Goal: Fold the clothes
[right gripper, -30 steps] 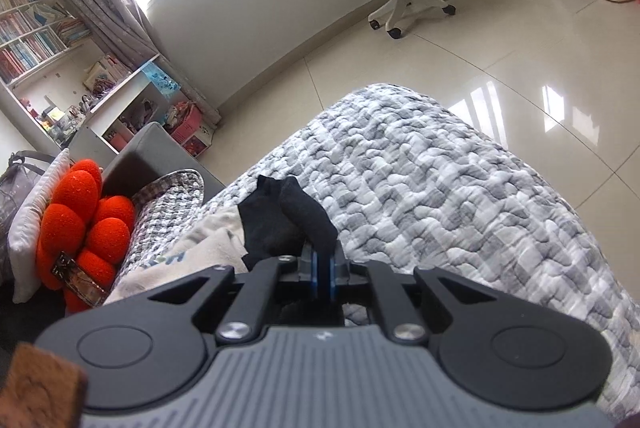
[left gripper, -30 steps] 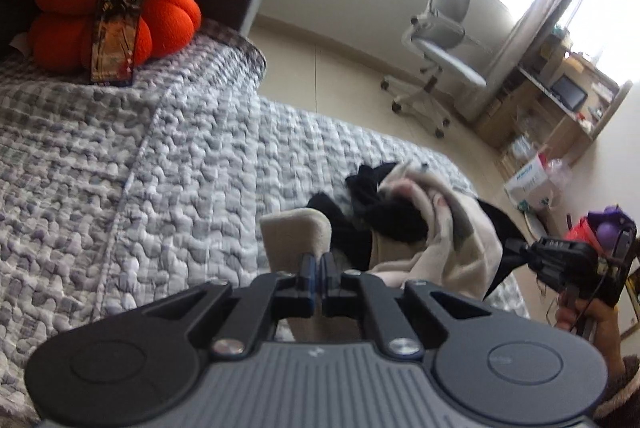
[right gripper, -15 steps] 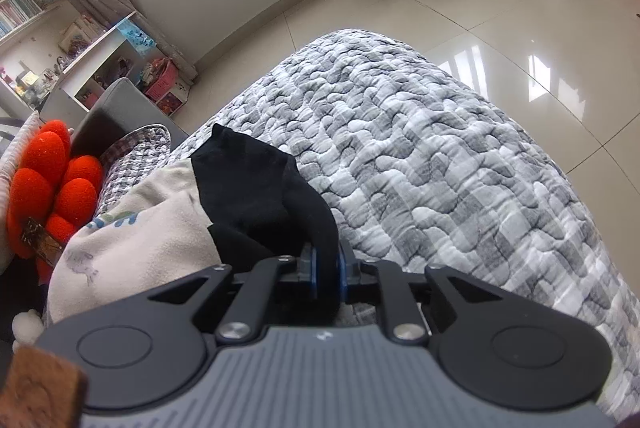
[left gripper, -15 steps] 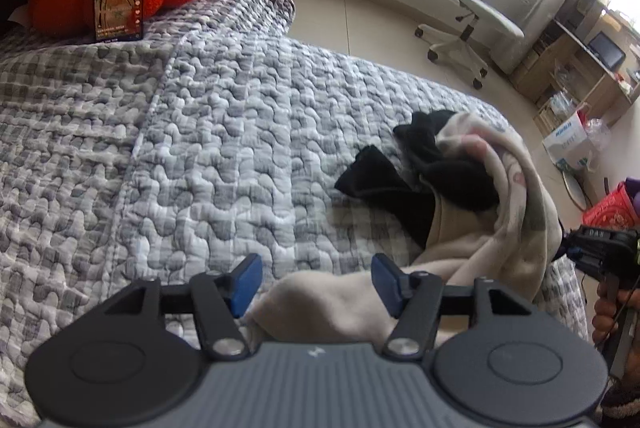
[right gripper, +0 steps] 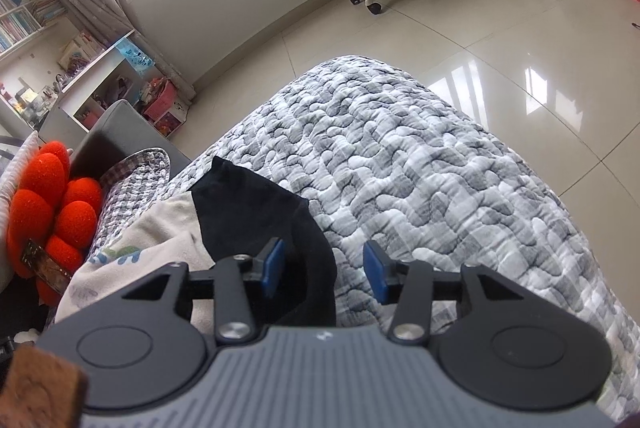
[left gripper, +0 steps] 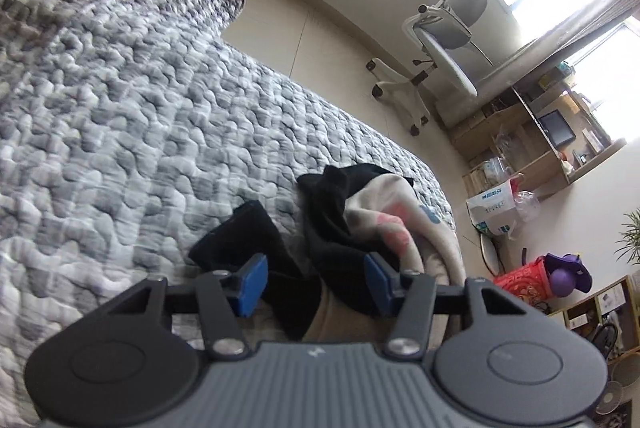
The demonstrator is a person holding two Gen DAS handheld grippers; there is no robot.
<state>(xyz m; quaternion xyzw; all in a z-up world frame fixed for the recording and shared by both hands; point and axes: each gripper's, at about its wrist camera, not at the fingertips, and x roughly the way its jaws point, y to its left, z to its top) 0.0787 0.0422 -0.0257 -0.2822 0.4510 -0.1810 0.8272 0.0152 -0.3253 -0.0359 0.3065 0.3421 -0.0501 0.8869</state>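
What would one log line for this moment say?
left gripper: open | right gripper: open | black-and-beige garment: crumpled, unheld | quilt: beneath

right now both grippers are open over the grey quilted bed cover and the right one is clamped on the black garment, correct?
Not quite. In the right wrist view the right gripper is open, its jaws apart over the black garment, not clamped. The left gripper is open too, over the grey quilted bed cover.

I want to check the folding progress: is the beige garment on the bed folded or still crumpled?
Crumpled: the beige garment lies bunched with black clothing.
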